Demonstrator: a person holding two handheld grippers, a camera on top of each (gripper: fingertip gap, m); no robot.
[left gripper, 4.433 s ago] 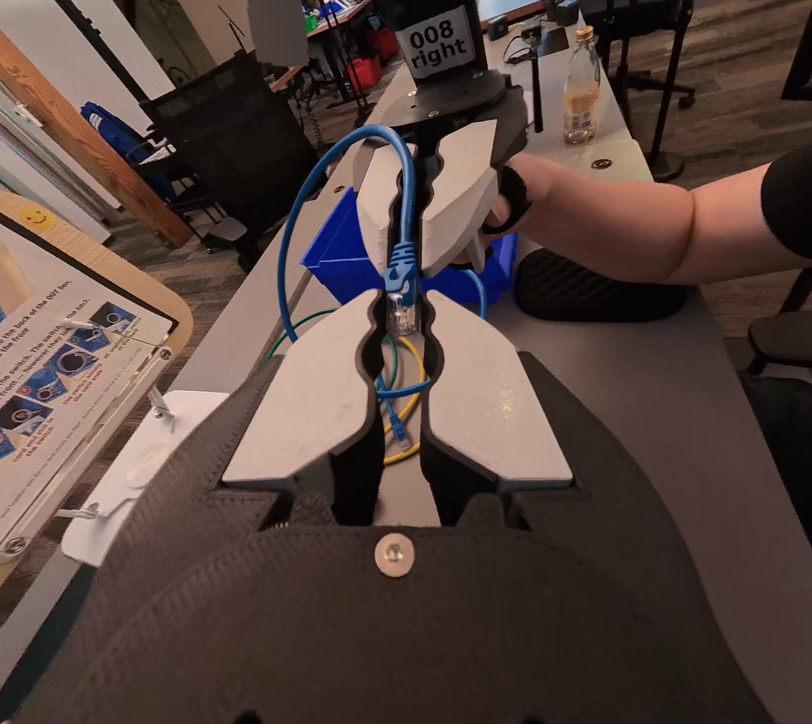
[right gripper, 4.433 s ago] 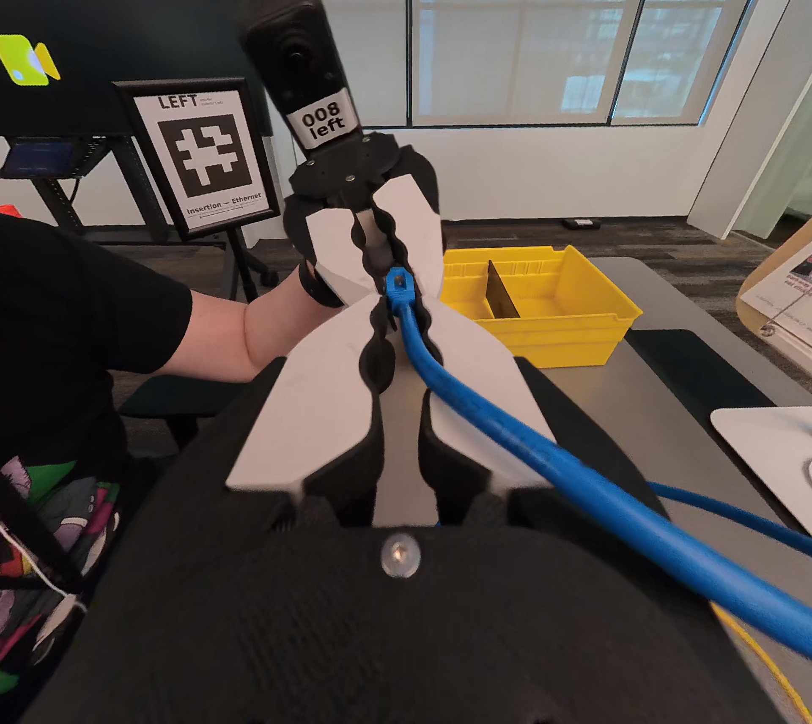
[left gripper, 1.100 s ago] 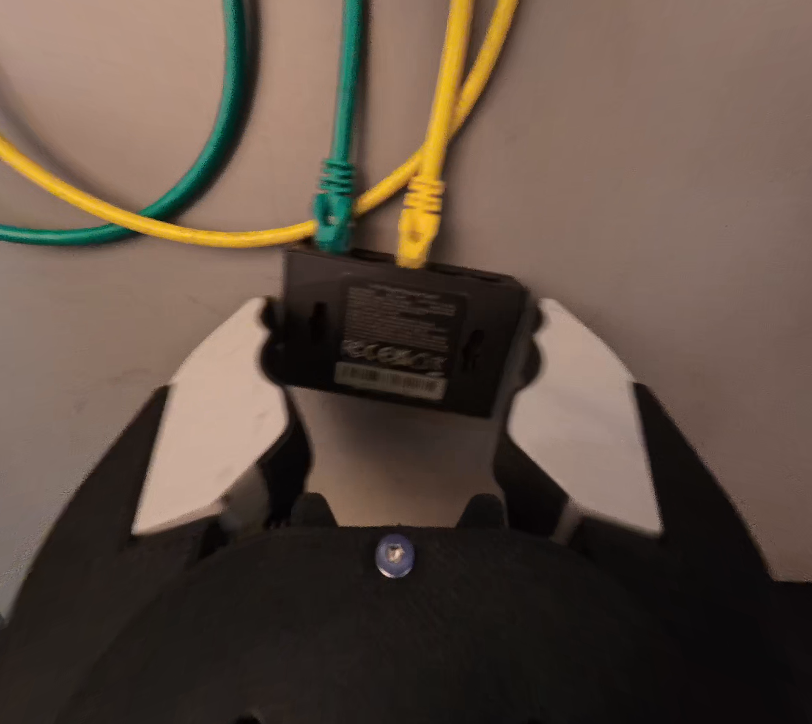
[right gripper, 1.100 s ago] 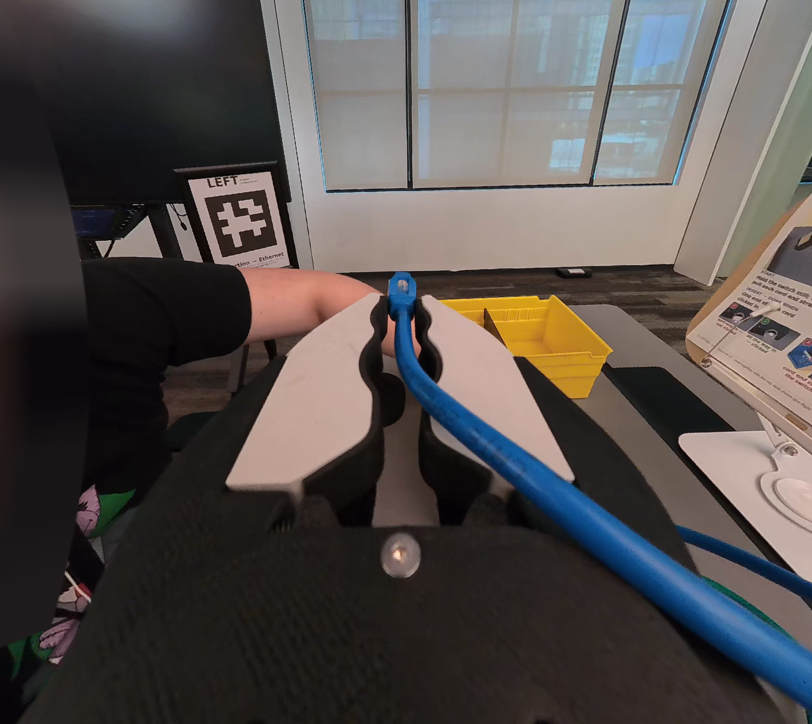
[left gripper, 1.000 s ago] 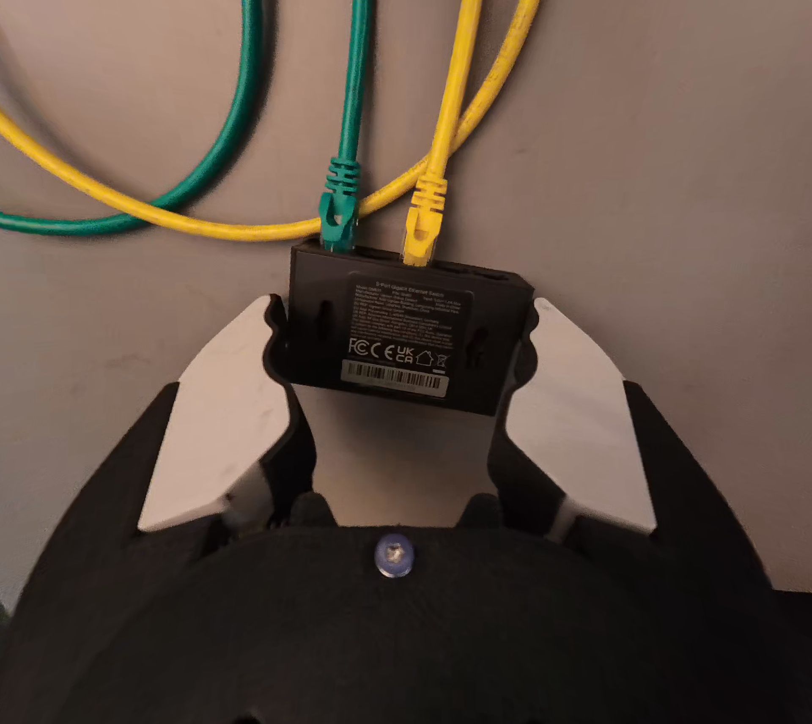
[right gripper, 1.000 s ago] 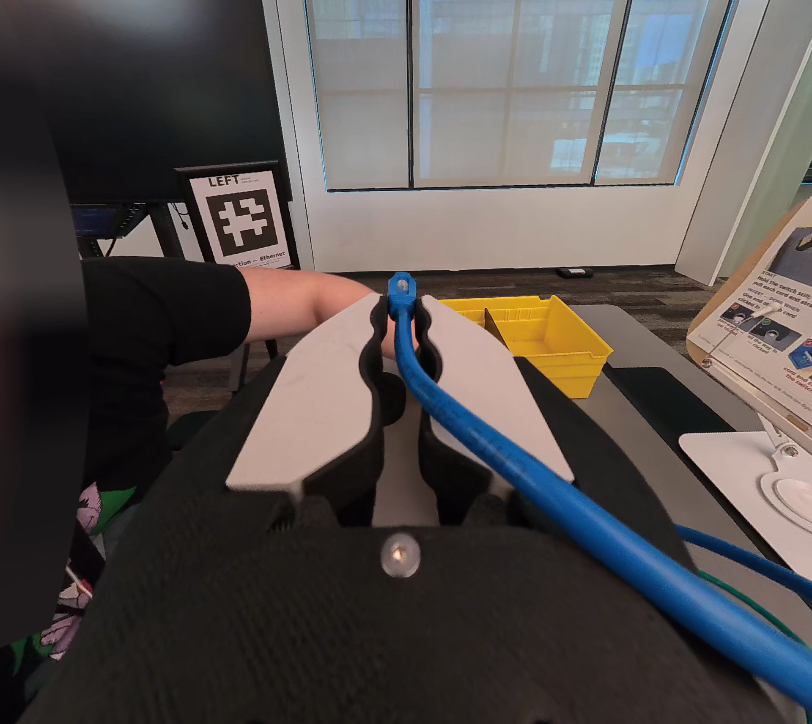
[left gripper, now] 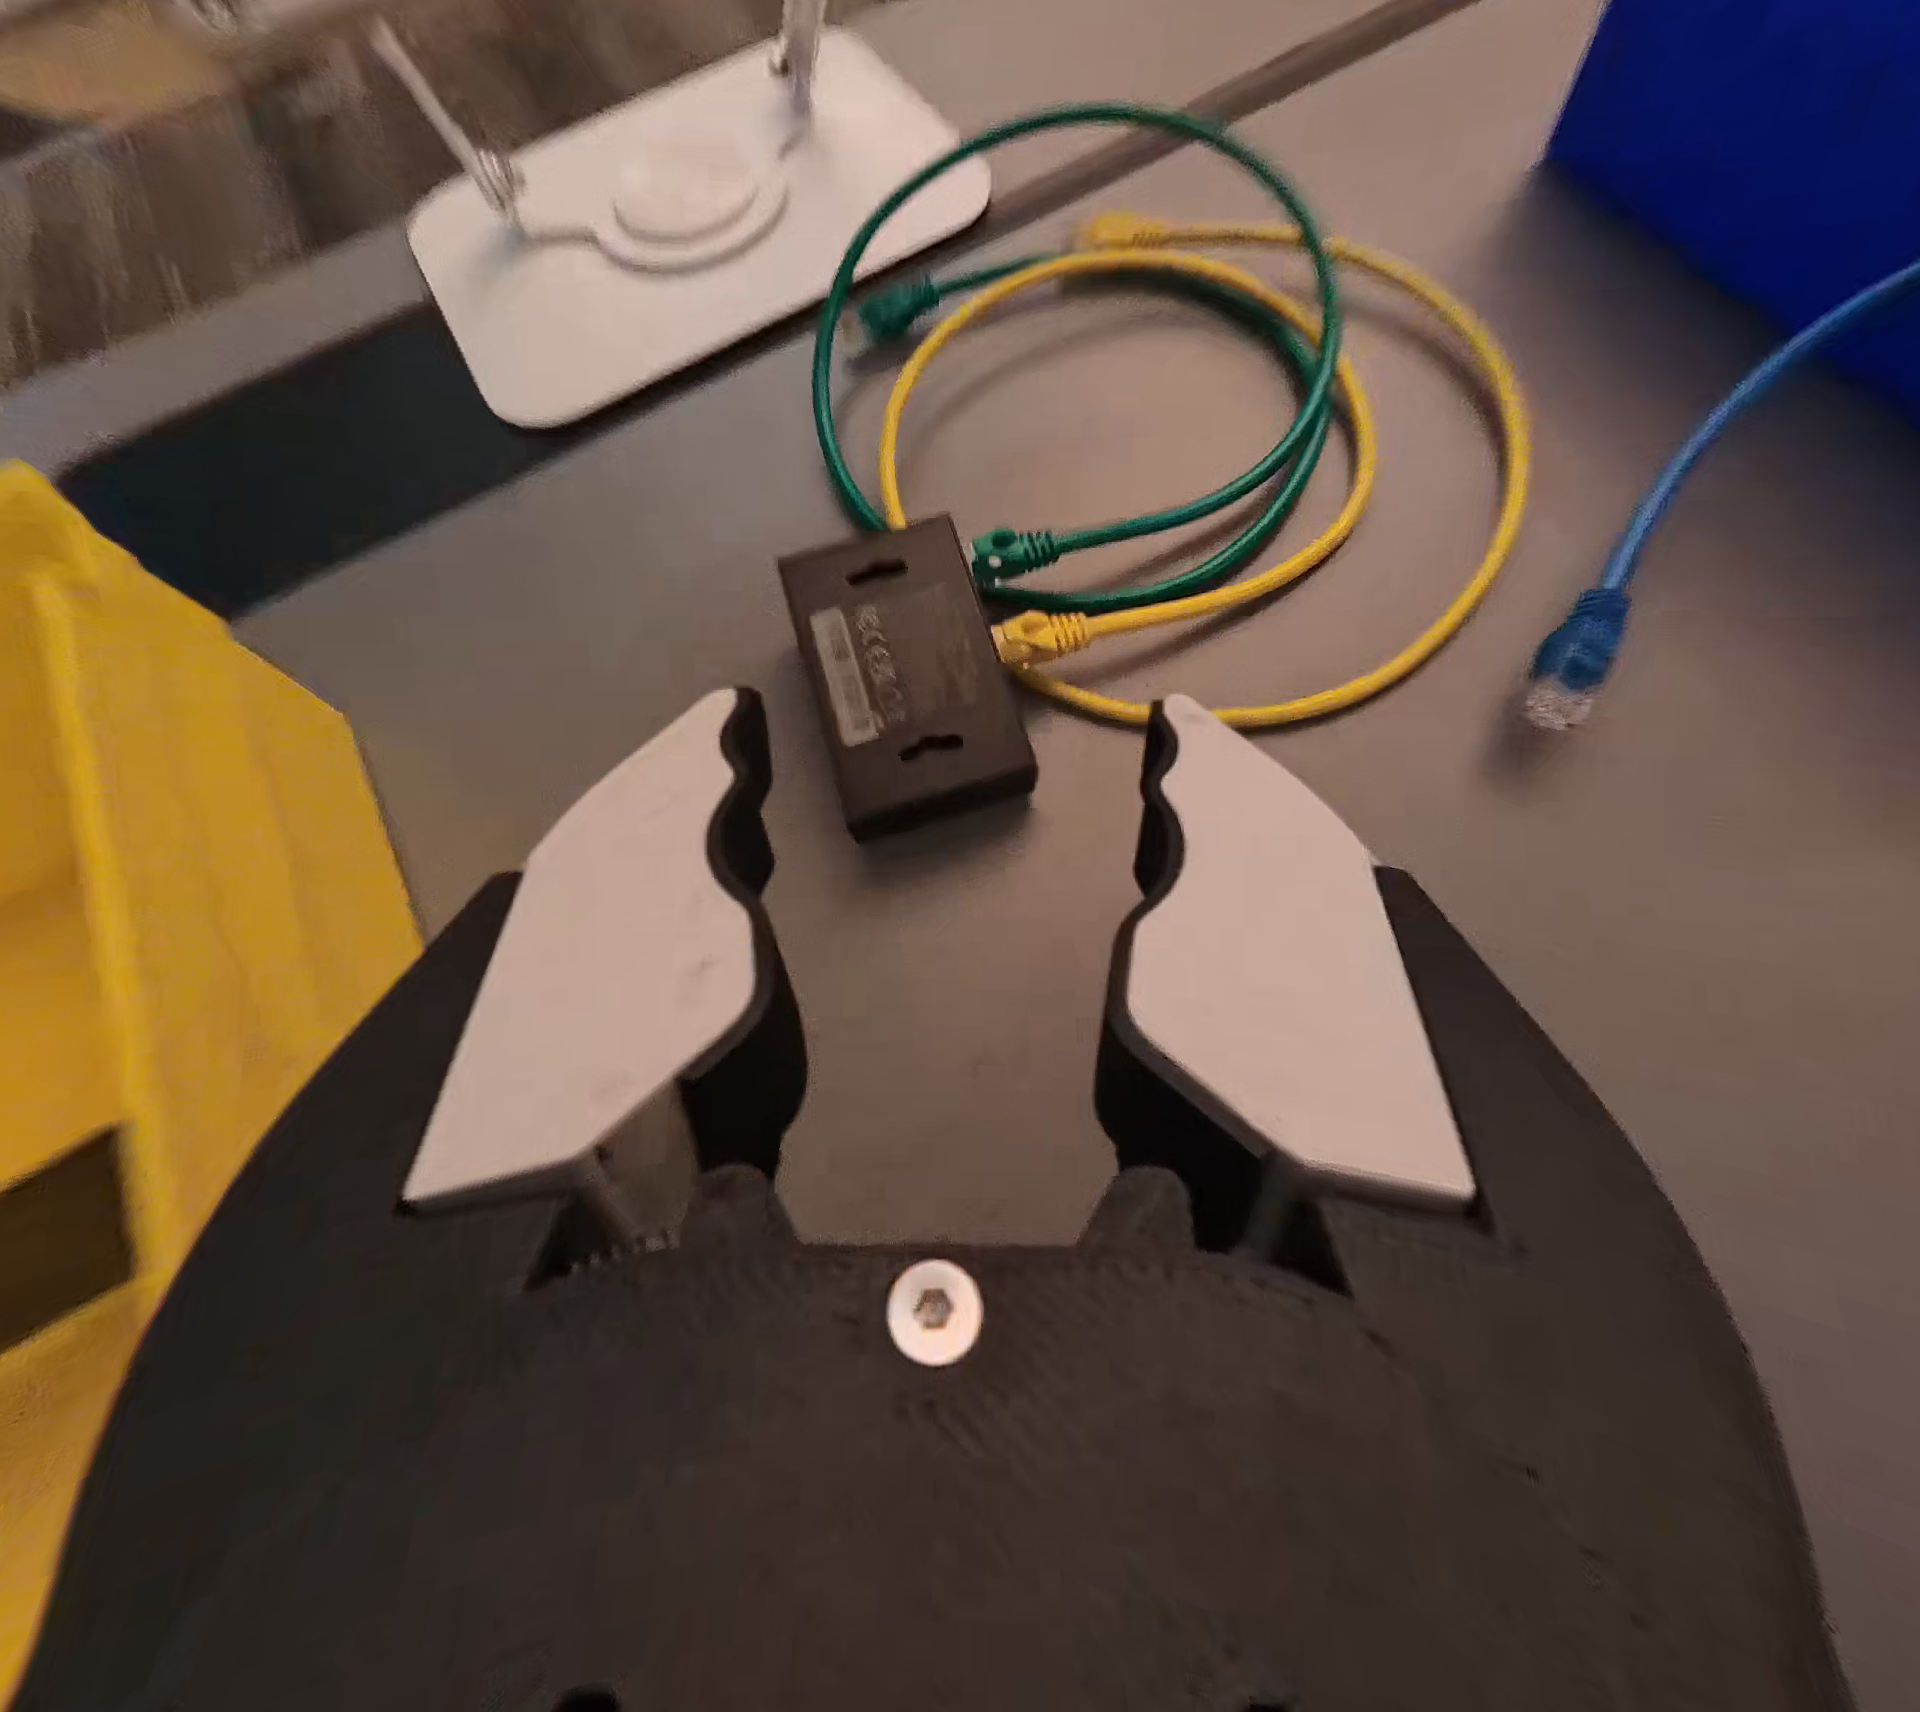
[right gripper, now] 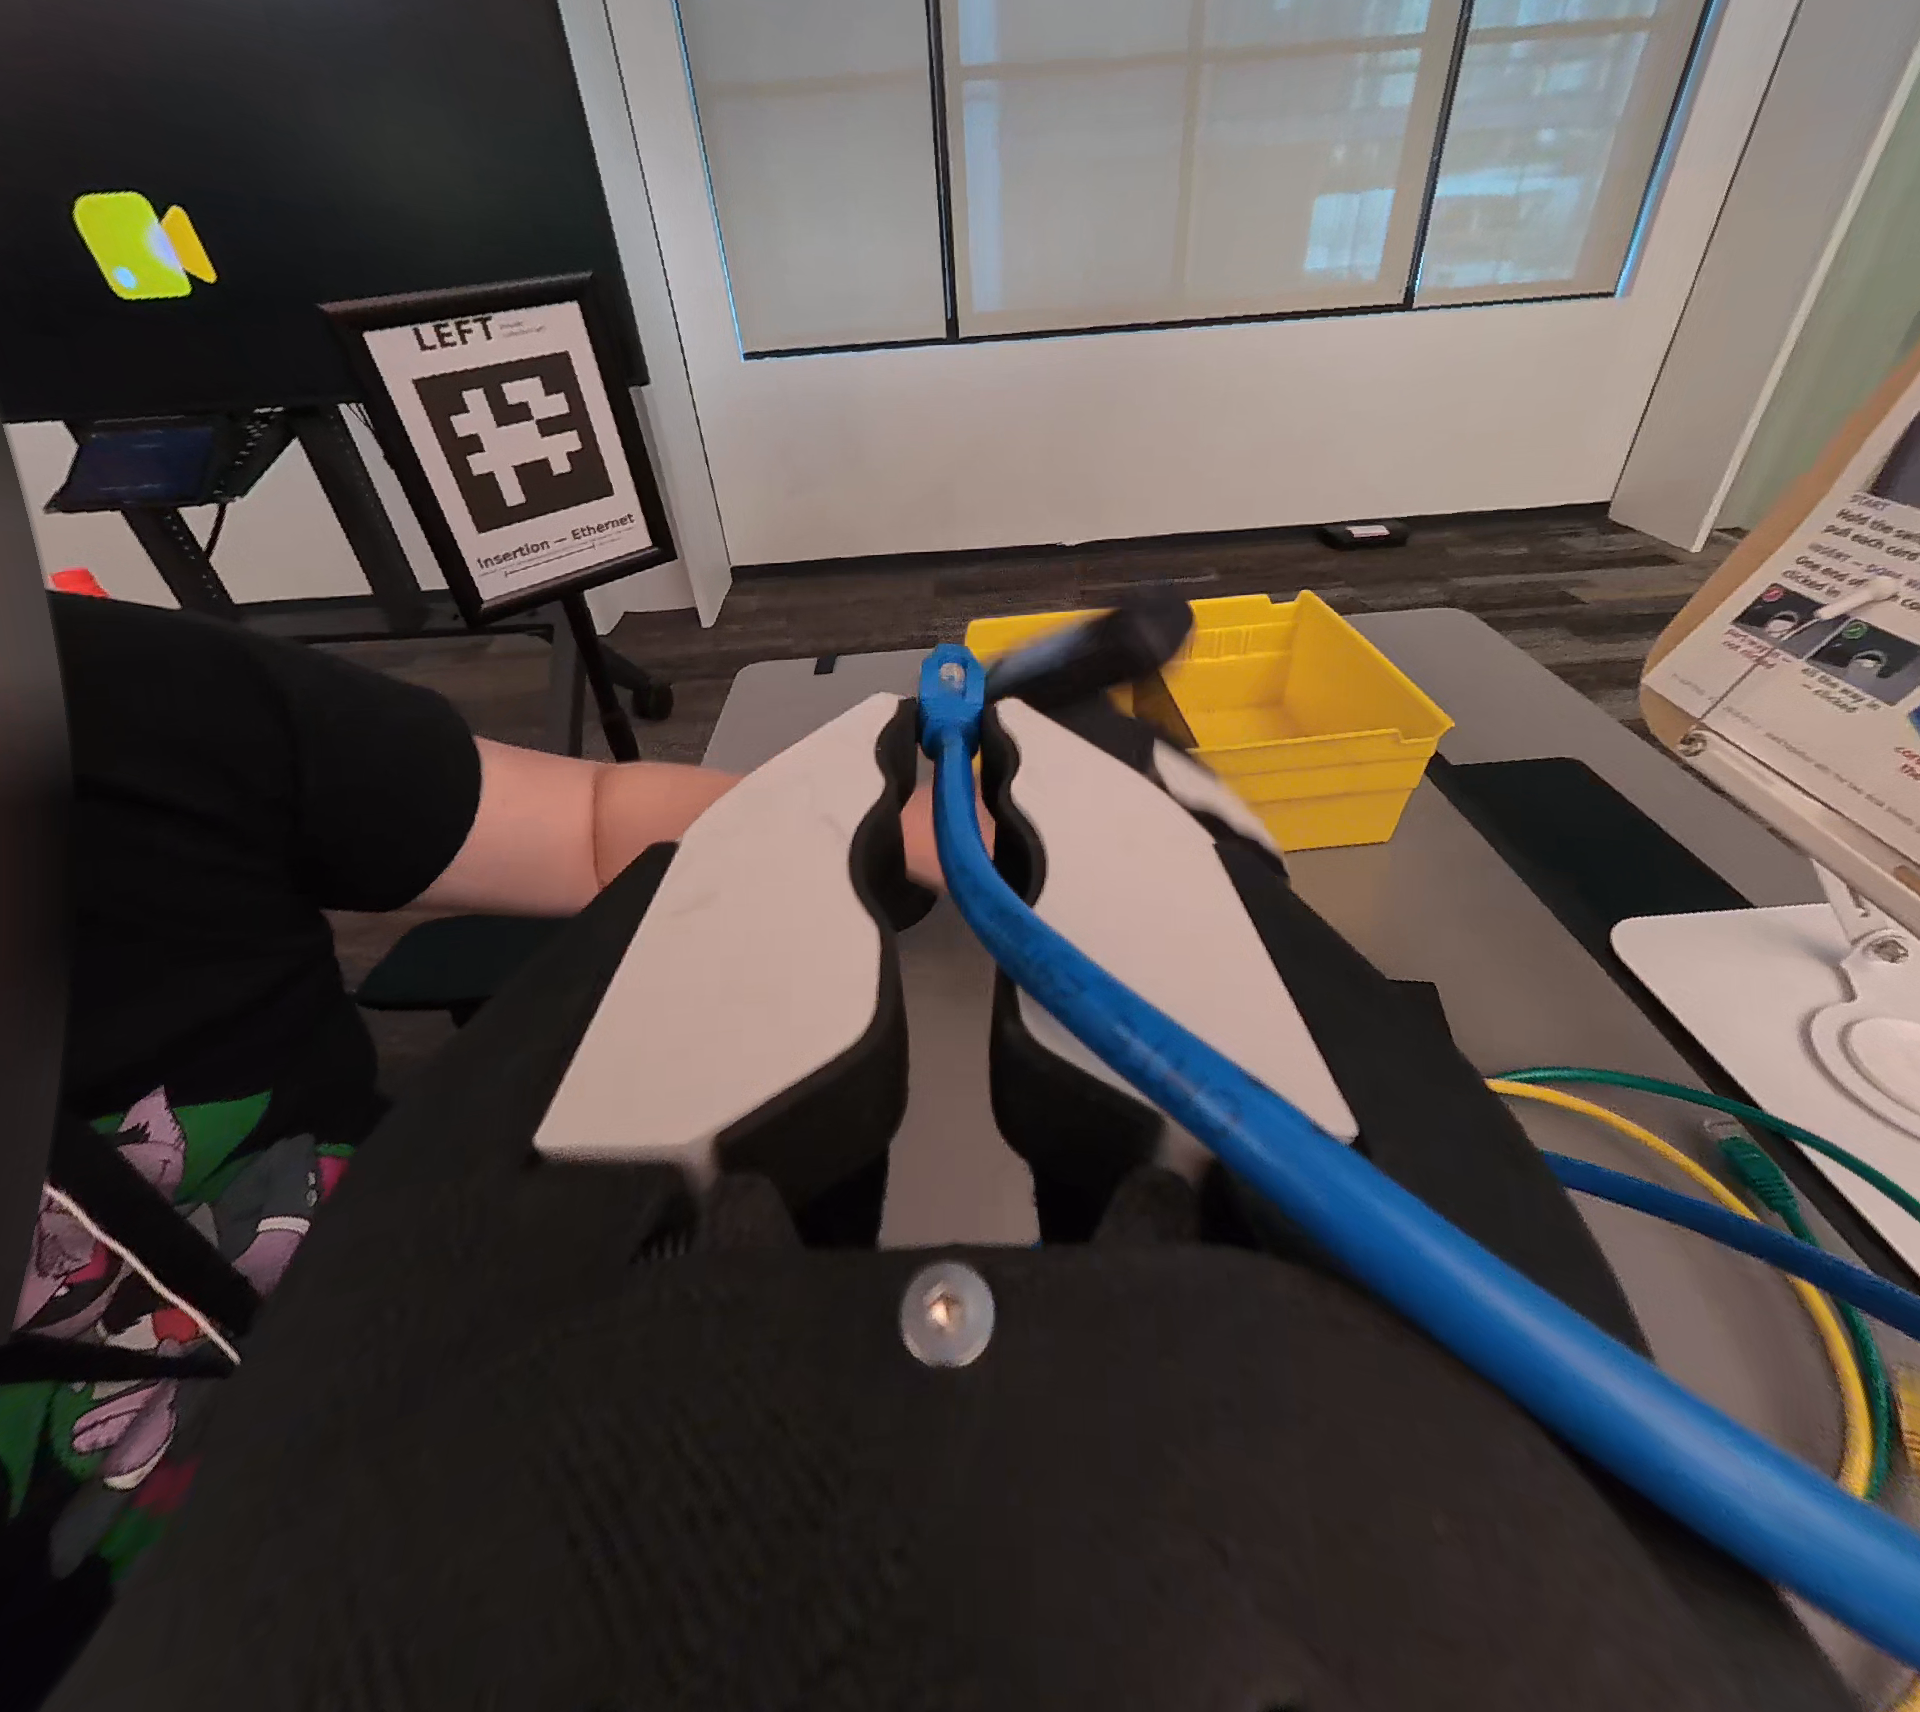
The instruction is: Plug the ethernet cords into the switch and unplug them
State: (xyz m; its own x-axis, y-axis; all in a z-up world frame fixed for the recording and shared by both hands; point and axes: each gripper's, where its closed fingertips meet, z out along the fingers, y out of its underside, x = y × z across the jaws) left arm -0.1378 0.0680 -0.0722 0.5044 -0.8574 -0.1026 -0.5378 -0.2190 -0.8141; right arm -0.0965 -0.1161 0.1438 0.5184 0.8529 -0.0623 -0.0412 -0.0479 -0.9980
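Black switch [left gripper: 906, 673] lies label-side up on the grey table [left gripper: 1558, 883], just ahead of my left tongs [left gripper: 948, 712], whose jaws stand wide apart and hold nothing. Green cord [left gripper: 1081, 436] and yellow cord [left gripper: 1455, 457] each have one plug seated in the switch's right side; their loops lie beyond it, free ends loose. My right tongs [right gripper: 948, 712] are clamped on the blue cord [right gripper: 1195, 1028] just behind its plug, raised above the table. Its other plug [left gripper: 1574, 660] lies loose, right of the switch. Yellow bin [right gripper: 1299, 727] behind.
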